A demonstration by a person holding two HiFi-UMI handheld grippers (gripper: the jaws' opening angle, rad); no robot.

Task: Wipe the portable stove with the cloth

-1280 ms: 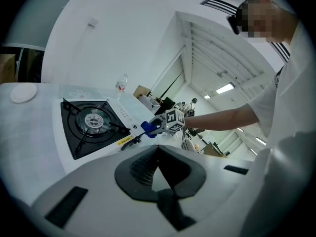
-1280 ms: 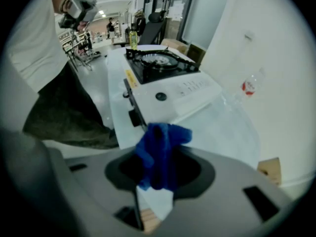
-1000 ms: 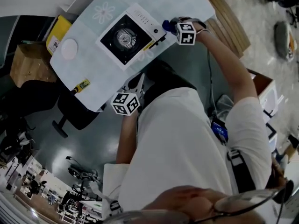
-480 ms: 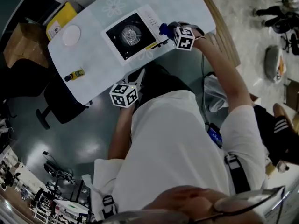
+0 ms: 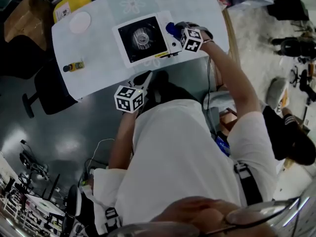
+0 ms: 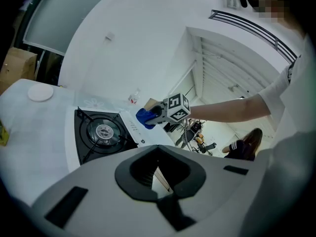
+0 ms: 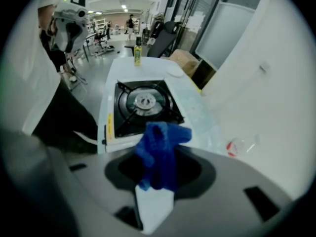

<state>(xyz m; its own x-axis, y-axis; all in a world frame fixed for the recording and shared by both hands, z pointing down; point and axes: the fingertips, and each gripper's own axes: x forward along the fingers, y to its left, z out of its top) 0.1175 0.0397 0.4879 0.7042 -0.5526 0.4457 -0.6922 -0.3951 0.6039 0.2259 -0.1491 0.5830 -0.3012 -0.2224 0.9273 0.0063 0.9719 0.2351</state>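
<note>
The portable stove (image 5: 143, 37), white with a black burner top, sits on the white table (image 5: 98, 58). My right gripper (image 5: 178, 32) is shut on a blue cloth (image 5: 172, 29) at the stove's right side, by the control panel. In the right gripper view the cloth (image 7: 160, 149) hangs bunched from the jaws of this gripper (image 7: 155, 186), with the stove (image 7: 140, 105) just beyond. My left gripper (image 5: 145, 79) hovers off the table's near edge, shut and holding nothing. From the left gripper view (image 6: 157, 169) I see the stove (image 6: 101, 132) and the cloth (image 6: 144, 117).
A small yellow bottle (image 5: 73, 66) lies near the table's left front edge. A white round dish (image 5: 80, 22) sits at the far left. A yellow box (image 5: 69, 6) lies beyond it. A dark chair (image 5: 44, 90) stands left of the table, and a clear cup (image 7: 239, 146) is behind the stove.
The head view has swung, so the table now sits more squarely at the top. The right gripper keeps the cloth at the stove's right side. The left gripper stays off the table edge.
</note>
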